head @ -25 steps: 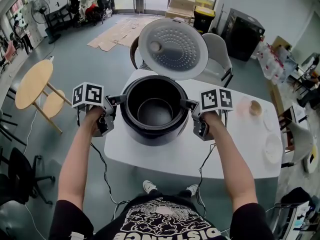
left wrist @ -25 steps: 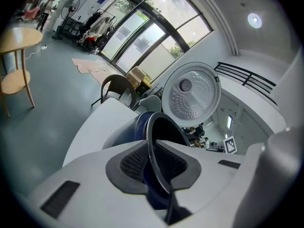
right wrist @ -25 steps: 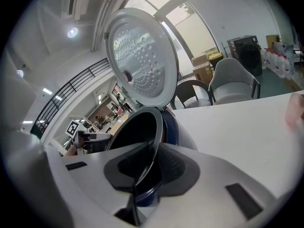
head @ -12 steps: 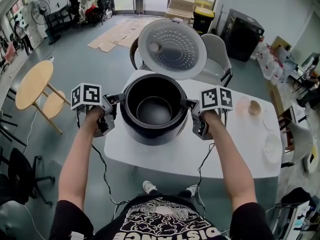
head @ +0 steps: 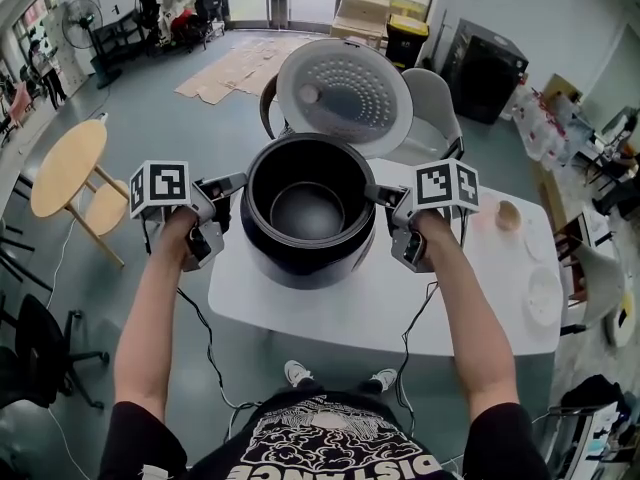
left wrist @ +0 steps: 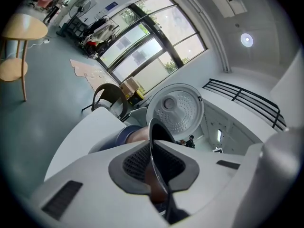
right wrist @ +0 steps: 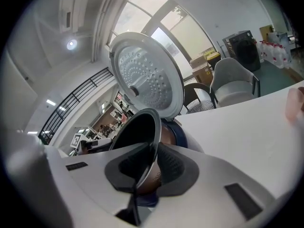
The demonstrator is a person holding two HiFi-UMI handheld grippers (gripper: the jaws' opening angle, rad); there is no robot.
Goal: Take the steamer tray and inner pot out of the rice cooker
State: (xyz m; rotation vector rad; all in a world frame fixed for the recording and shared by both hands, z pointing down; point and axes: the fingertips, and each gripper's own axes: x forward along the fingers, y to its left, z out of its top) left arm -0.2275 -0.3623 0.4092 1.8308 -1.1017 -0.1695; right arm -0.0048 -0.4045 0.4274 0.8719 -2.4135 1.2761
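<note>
The dark inner pot [head: 307, 213] hangs partly raised out of the dark blue rice cooker [head: 300, 266], whose white perforated lid [head: 345, 98] stands open behind. My left gripper [head: 238, 181] is shut on the pot's left rim, my right gripper [head: 378, 194] on its right rim. In the left gripper view the thin rim [left wrist: 156, 132] runs between the pads of the left gripper [left wrist: 153, 158]. In the right gripper view the pot [right wrist: 137, 132] shows a coppery outer wall, and the right gripper [right wrist: 152, 161] clamps its rim. I see no steamer tray.
The cooker stands on a white table [head: 330, 313]. A small pinkish bowl [head: 510, 215] and a white dish [head: 548, 293] lie at the table's right end. A grey chair [head: 437, 108] stands behind, and a round wooden table [head: 66, 166] is on the left.
Both grippers have risen with the inner pot between them. The pot now sits higher in the cooker's opening and looks larger from above.
</note>
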